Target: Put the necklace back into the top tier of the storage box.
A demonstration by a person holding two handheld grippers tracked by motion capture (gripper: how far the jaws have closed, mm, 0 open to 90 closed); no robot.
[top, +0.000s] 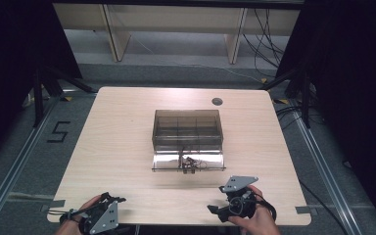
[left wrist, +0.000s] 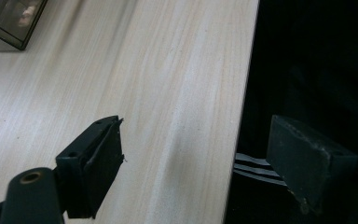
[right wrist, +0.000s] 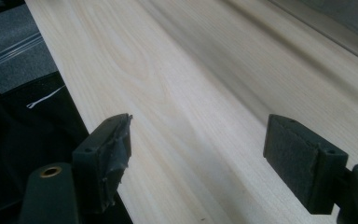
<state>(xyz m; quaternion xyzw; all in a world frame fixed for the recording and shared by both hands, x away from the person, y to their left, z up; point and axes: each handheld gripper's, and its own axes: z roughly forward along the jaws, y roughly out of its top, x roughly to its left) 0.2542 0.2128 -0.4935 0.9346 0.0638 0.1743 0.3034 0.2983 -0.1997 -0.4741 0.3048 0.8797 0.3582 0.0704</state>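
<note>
High view: clear compartment box (top: 187, 129) set at table (top: 117, 147) centre, lid folded toward near edge. Left gripper (top: 108, 203) and right gripper (top: 220, 199) held at near edge, jaws spread, empty.

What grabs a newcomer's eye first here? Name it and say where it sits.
The clear smoky box with inner dividers stands out first, near the middle of the pale wooden table. Its lid lies open toward the person, with a small dark tangle of parts resting on it. At the near edge, the left gripper and right gripper are held in the person's hands, jaws apart and gripping nothing.
</note>
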